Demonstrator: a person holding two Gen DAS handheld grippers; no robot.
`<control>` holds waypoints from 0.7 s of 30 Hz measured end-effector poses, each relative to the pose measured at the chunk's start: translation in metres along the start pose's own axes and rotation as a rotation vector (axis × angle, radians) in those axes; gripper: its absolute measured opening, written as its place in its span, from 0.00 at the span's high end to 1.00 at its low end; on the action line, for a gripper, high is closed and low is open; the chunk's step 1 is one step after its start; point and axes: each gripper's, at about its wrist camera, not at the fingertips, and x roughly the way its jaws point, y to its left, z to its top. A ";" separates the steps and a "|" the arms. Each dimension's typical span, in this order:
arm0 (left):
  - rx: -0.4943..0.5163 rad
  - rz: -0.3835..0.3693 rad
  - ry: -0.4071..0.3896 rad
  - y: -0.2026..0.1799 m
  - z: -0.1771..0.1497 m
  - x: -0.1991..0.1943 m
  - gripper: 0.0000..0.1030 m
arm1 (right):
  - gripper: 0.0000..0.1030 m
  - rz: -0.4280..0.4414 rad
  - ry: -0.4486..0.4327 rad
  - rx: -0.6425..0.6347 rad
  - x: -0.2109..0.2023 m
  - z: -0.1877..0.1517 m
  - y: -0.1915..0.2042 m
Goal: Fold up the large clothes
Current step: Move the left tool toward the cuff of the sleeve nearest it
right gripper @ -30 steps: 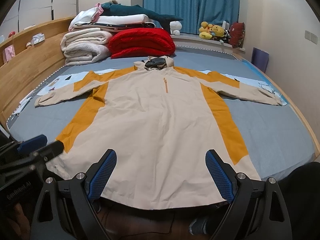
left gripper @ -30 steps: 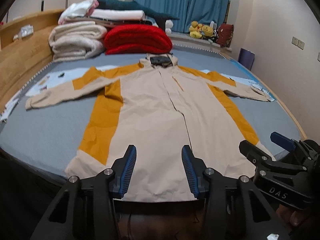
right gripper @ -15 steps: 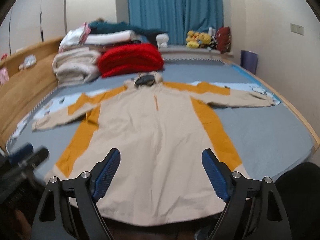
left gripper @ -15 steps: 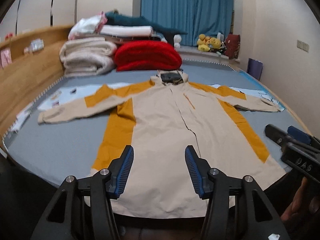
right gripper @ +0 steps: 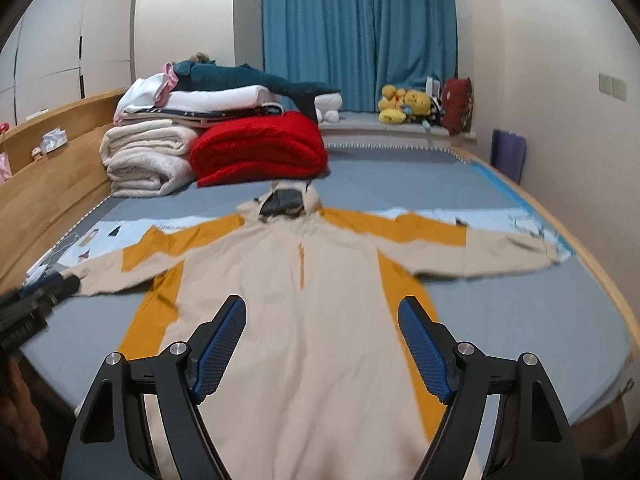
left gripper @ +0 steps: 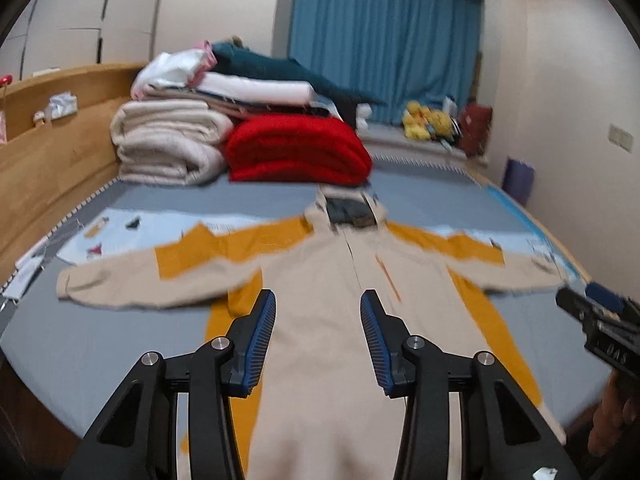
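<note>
Premises: a bedroom in a private home. The main fixture is a large bed [right gripper: 500, 292] with a grey-blue cover and a wooden surround. At its far end lie folded bedding, a red quilt [right gripper: 256, 148] beside rolled cream blankets [right gripper: 144, 160], with white linens stacked on top. Behind the bed, blue curtains [right gripper: 360, 32] hang floor-length above a window ledge carrying yellow plush toys [right gripper: 404, 104]. White wardrobe doors [right gripper: 60, 40] stand left of the bed. A wall switch [right gripper: 612, 86] is on its right.
</note>
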 end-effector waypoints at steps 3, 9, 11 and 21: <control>-0.014 0.009 -0.031 0.007 0.031 0.019 0.60 | 0.24 -0.006 -0.021 -0.011 0.020 0.026 0.002; 0.021 0.052 -0.055 0.027 0.080 0.074 0.60 | 0.24 -0.004 -0.091 -0.032 0.061 0.086 0.010; 0.061 0.094 -0.061 0.032 0.089 0.095 0.60 | 0.24 -0.012 -0.110 -0.041 0.075 0.103 0.016; 0.093 0.115 0.113 0.085 0.057 0.197 0.74 | 0.30 0.058 -0.095 -0.052 0.171 0.130 0.036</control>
